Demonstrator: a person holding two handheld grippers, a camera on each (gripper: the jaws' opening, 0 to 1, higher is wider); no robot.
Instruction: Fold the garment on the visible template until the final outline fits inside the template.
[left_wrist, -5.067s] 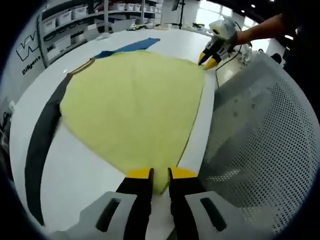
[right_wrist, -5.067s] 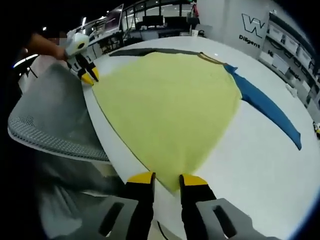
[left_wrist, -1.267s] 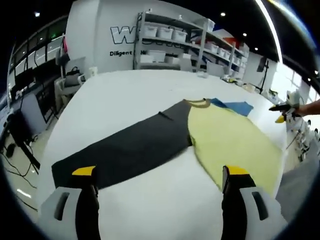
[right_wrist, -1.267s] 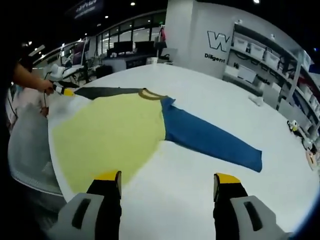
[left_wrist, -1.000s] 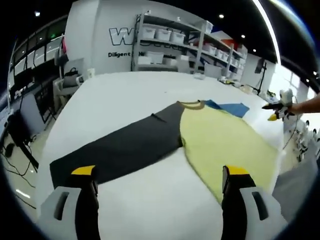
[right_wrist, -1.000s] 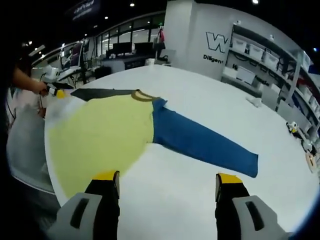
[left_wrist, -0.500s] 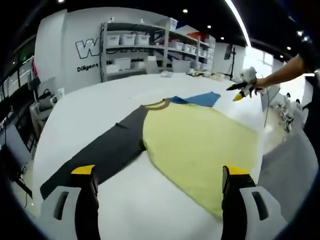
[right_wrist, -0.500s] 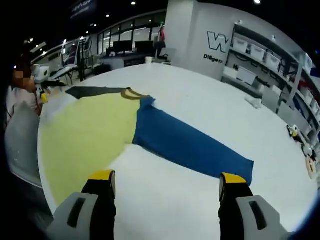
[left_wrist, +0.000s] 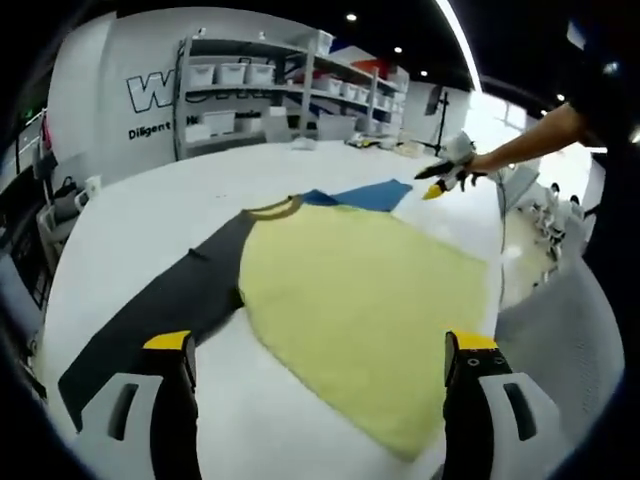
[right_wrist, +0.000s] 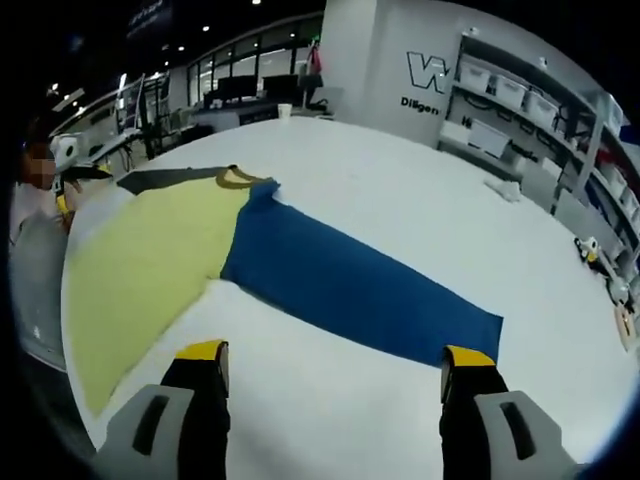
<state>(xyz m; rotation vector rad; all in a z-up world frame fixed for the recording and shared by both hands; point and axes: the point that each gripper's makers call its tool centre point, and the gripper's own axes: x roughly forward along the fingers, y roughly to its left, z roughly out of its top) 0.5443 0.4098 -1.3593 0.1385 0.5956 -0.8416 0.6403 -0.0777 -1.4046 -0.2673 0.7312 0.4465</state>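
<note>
A long-sleeved shirt lies flat on the white table (left_wrist: 150, 205). Its yellow body (left_wrist: 360, 310) (right_wrist: 140, 265) carries a black sleeve (left_wrist: 150, 310) (right_wrist: 165, 178) and a blue sleeve (left_wrist: 370, 193) (right_wrist: 360, 285), with a brown collar (left_wrist: 272, 208) (right_wrist: 238, 178) between them. My left gripper (left_wrist: 320, 345) hovers open over the body's near hem, holding nothing. My right gripper (right_wrist: 334, 355) stands open above bare table just short of the blue sleeve. A hand holds the right gripper (left_wrist: 440, 182) past the shirt's far side in the left gripper view. The left gripper (right_wrist: 68, 190) sits small at the left edge of the right gripper view.
Shelves with white bins (left_wrist: 250, 85) (right_wrist: 500, 140) line the back wall. A grey mesh chair (left_wrist: 560, 340) stands against the table's near edge by the yellow hem. Small items (right_wrist: 508, 197) lie far off on the table. A person (right_wrist: 35, 230) stands at the left.
Five seconds ago both grippers were shut on the yellow hem; they have since let go. Over the last second both views swung, the right toward the blue sleeve. The shirt has not moved.
</note>
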